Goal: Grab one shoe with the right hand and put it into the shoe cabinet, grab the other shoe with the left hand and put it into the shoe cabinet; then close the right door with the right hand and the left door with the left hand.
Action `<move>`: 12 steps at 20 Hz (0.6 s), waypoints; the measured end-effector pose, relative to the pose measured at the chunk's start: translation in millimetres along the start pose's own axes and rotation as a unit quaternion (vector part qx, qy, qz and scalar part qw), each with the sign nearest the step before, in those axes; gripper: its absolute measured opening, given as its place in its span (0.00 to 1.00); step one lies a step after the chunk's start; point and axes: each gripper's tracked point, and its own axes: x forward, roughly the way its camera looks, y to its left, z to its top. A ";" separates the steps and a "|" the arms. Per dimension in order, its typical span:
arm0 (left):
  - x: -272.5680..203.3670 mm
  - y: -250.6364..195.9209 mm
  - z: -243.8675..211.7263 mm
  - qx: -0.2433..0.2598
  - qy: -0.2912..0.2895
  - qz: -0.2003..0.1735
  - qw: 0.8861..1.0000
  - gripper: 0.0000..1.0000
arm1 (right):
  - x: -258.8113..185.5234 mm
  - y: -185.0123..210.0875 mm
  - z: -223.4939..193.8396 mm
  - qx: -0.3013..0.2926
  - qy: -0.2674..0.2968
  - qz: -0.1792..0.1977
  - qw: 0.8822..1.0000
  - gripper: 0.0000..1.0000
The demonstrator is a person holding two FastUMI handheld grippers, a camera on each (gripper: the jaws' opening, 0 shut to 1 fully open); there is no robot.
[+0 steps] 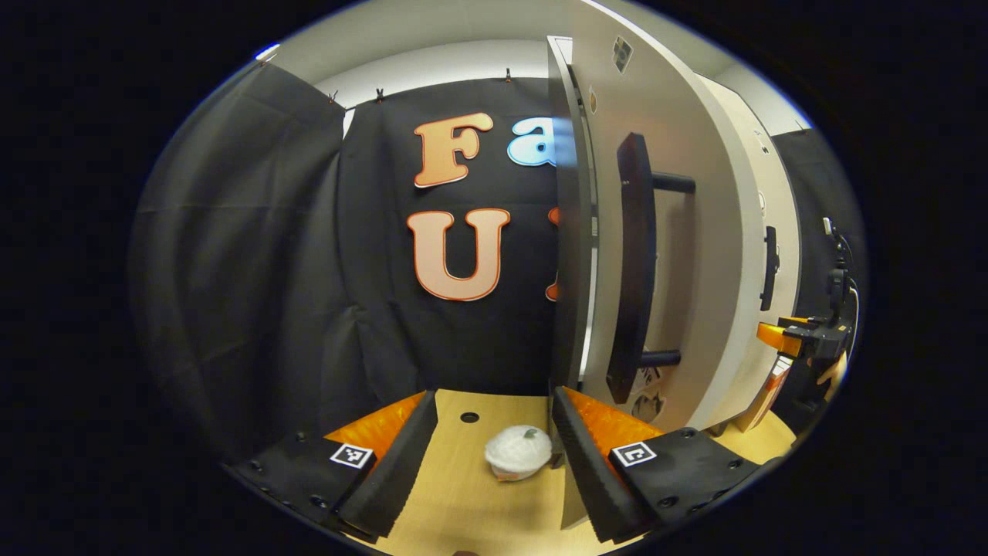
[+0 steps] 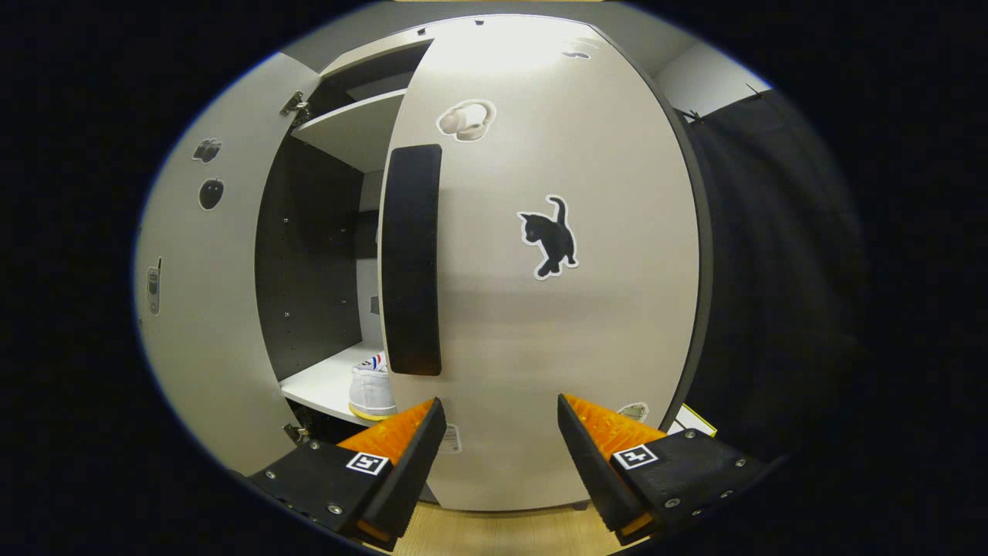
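Currently, one shoe [image 2: 372,386] sits inside the cabinet; both doors remain ajar. Right gripper [image 2: 498,432], jaws apart, faces the right door [image 2: 556,324]; left gripper [image 1: 494,444], jaws apart, empty.

beige door [image 2: 540,324], black handle [image 2: 412,259], white shoe [image 2: 372,388]

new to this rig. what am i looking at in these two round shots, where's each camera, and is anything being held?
No robot arm here: a person holds one pair of tongs in each hand, with a fisheye camera riding on each and looking along its two fingers.

Left gripper view: the left tongs are open and empty, over a wooden table with a small white lidded cup on it. The cabinet's left door stands open, seen nearly edge-on, with its dark handle.

Right gripper view: the right tongs are open and empty, facing the right door, which is partly closed. In the gap beside it, a white shoe sits on a shelf.
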 end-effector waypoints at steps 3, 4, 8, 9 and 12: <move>-2.7 -15.6 2.8 0.003 -0.008 -0.018 1.000 0.97 | -16.8 -8.2 2.0 -0.016 -0.006 -0.001 1.000 0.90; -5.7 -16.8 4.6 0.012 -0.014 -0.013 1.000 0.97 | -22.0 -10.9 3.5 -0.020 -0.009 -0.001 1.000 0.90; -8.0 -28.0 -0.1 -0.008 -0.005 -0.033 0.999 0.93 | -44.7 -20.2 13.0 -0.021 -0.022 -0.002 1.000 0.90; -10.9 -32.0 0.0 -0.009 -0.006 -0.038 0.999 0.95 | -51.2 -22.2 16.1 -0.018 -0.025 -0.001 1.000 0.90; -17.8 -47.8 4.2 0.005 -0.011 -0.047 0.999 0.95 | -69.0 -30.2 27.1 -0.016 -0.037 -0.003 0.999 0.90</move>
